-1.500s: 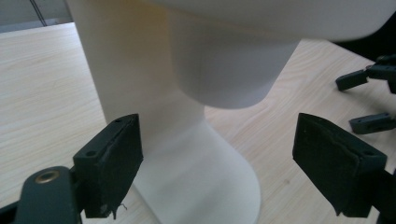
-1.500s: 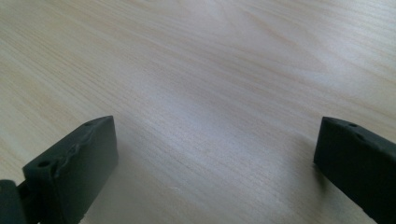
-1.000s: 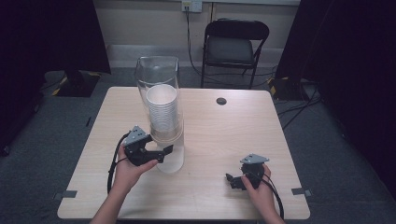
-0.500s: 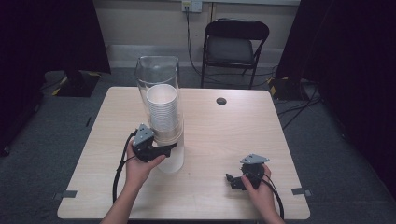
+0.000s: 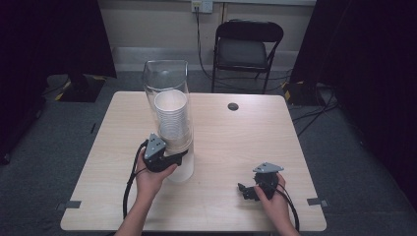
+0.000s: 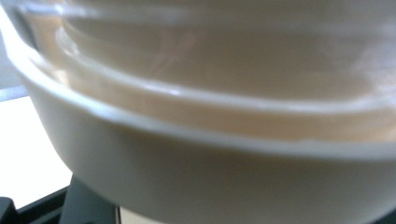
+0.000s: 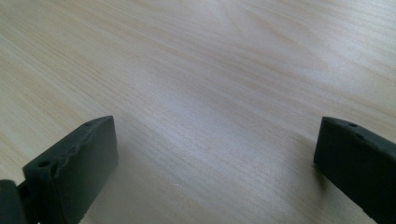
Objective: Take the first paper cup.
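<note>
A tall clear tube (image 5: 167, 88) stands on the table's left half, holding a stack of white paper cups (image 5: 171, 115) over a white base (image 5: 181, 169). My left gripper (image 5: 179, 156) is pressed against the tube just above that base. In the left gripper view the cream base (image 6: 210, 182) and the clear wall above it sit very close and blurred, with only a dark corner of one jaw at the bottom left, so I cannot tell the grip. My right gripper (image 5: 244, 191) rests low over the table (image 5: 246, 142) at the front right, open (image 7: 215, 130) over bare wood.
A small black round grommet (image 5: 233, 106) sits in the table near its far edge. A black folding chair (image 5: 246, 46) stands behind the table. Cables trail from both grippers toward the front edge.
My left gripper has moved right and slightly forward, from beside the tube to up against its lower part. The right gripper has stayed in place.
</note>
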The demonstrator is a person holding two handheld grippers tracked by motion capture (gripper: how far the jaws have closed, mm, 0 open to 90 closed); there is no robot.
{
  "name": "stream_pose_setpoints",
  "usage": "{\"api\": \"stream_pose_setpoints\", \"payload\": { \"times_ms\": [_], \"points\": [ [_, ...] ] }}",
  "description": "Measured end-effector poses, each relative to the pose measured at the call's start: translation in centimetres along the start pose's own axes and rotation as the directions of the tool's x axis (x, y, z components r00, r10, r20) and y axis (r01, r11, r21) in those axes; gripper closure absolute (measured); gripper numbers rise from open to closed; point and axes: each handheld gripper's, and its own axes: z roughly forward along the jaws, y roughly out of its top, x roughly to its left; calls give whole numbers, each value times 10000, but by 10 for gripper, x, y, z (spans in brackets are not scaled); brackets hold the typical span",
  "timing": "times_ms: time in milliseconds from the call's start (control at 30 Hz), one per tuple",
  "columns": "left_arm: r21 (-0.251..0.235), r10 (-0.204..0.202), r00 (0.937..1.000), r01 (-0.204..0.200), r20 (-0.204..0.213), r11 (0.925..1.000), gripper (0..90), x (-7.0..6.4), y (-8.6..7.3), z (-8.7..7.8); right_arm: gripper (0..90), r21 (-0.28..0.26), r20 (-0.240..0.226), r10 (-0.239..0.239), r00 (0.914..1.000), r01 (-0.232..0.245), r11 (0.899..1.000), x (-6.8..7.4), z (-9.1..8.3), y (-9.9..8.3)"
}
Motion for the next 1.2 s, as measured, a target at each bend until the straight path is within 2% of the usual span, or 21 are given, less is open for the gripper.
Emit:
{"api": "stream_pose_setpoints", "payload": {
  "times_ms": [100,233,367,400,467,533,567,600,633,667,700,733,800,867,933,967,1000,1033,1200],
  "points": [
    [68,-80,9999,81,-128,9999,342,-1,1,0,0,-16,-22,-9,10000,9,10000,0,0,0],
    [116,56,9998,-53,-200,9999,343,-1,0,0,0,-15,-21,-6,10000,5,10000,0,0,0],
    [62,77,9995,-75,-296,10000,344,-2,0,1,0,-19,-18,-6,10000,6,10000,0,0,0],
    [-143,34,9997,-38,-233,9999,345,-3,-1,2,0,-10,-13,8,10000,-8,10000,0,0,0],
    [-169,78,9994,-83,-342,9998,345,-4,-3,1,0,-16,-18,-3,10000,3,10000,0,0,0],
    [400,168,9981,-144,-597,9991,348,-5,-8,4,0,-17,-20,-5,10000,5,10000,0,0,0],
    [1042,-106,9985,162,-538,9944,367,-3,-19,7,0,-16,-19,-5,10000,5,10000,0,0,0],
    [2173,86,9967,91,-804,9761,369,-2,-31,10,0,4,-3,5,10000,-5,10000,0,0,0],
    [3351,325,9968,-62,-728,9422,368,-2,-47,16,0,-13,-18,-3,10000,3,10000,0,0,0],
    [3381,-16,9971,274,-765,9407,368,-3,-63,18,0,-8,-31,1,10000,-1,10000,0,0,0],
    [2885,-448,9959,656,-780,9552,367,-2,-66,14,0,-11,-42,-11,10000,11,10000,0,0,0],
    [2632,-576,9965,718,-613,9621,365,-3,-65,13,0,-21,-32,-21,10000,21,10000,0,0,0],
    [2656,-6,9986,147,-530,9640,363,-6,-57,9,0,-5,-46,-4,10000,4,10000,0,-1,0],
    [2790,-89,9994,176,-325,9601,361,-5,-53,7,0,-9,-81,-29,10000,29,10000,0,0,0],
    [3056,72,9998,-19,-160,9522,360,-2,-54,5,0,-17,-64,-43,10000,43,10000,0,0,0],
    [3111,-131,9998,164,-128,9502,360,-1,-56,4,0,-17,-69,-52,10000,52,10000,0,0,0],
    [3101,-38,10000,53,-55,9507,359,0,-57,3,0,-10,-77,-39,10000,39,10000,0,0,0],
    [3120,-171,9998,184,-68,9499,359,-1,-59,1,0,-10,-77,-39,10000,39,10000,0,0,0],
    [3436,34,10000,-7,-72,9391,358,0,-62,-8,0,4,-69,-8,10000,8,10000,0,0,0]
  ]
}}
